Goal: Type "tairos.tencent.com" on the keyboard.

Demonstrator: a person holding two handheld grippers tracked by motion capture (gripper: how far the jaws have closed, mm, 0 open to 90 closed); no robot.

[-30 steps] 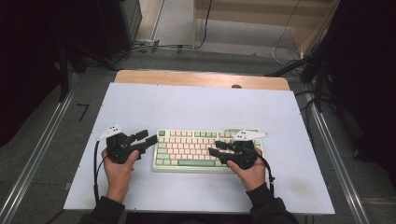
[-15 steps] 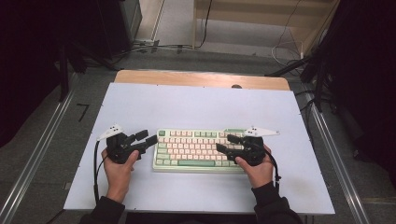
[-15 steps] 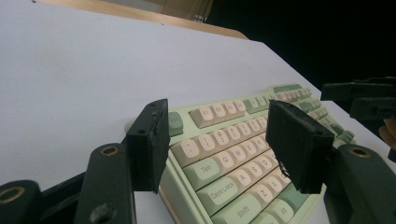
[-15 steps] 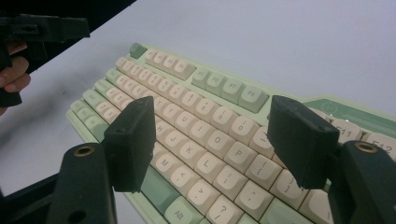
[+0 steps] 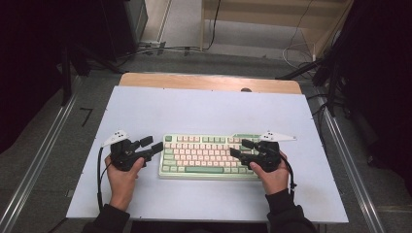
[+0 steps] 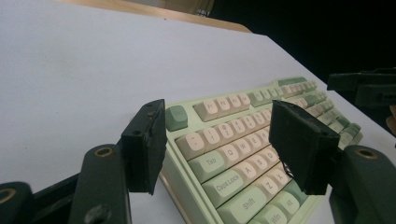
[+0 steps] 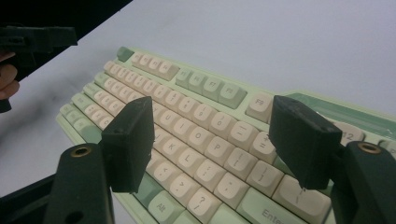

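Note:
A pale green keyboard [image 5: 209, 155] with cream and green keys lies flat on the white table top, near the front. My left gripper [image 5: 152, 144] is open at the keyboard's left end, and its jaws have just opened a little further. In the left gripper view the left gripper [image 6: 224, 144] frames the keyboard's [image 6: 243, 140] Tab and Caps Lock corner without touching it. My right gripper [image 5: 240, 148] is open over the right end, its jaws having just been opening. In the right gripper view the right gripper [image 7: 219, 140] hovers above the keyboard's [image 7: 196, 126] letter keys, nothing pressed between the pads.
The white table top [image 5: 204, 111] ends in a wooden strip [image 5: 209, 81] at the far edge. Metal rails [image 5: 39, 170] run along both sides on the floor. Cables [image 5: 301, 48] lie on the floor beyond the table. A black cable [image 5: 99, 174] trails from the left gripper.
My right gripper has shifted a little to the right along the keyboard and its jaws now stand wider. The left hand has stayed where it was.

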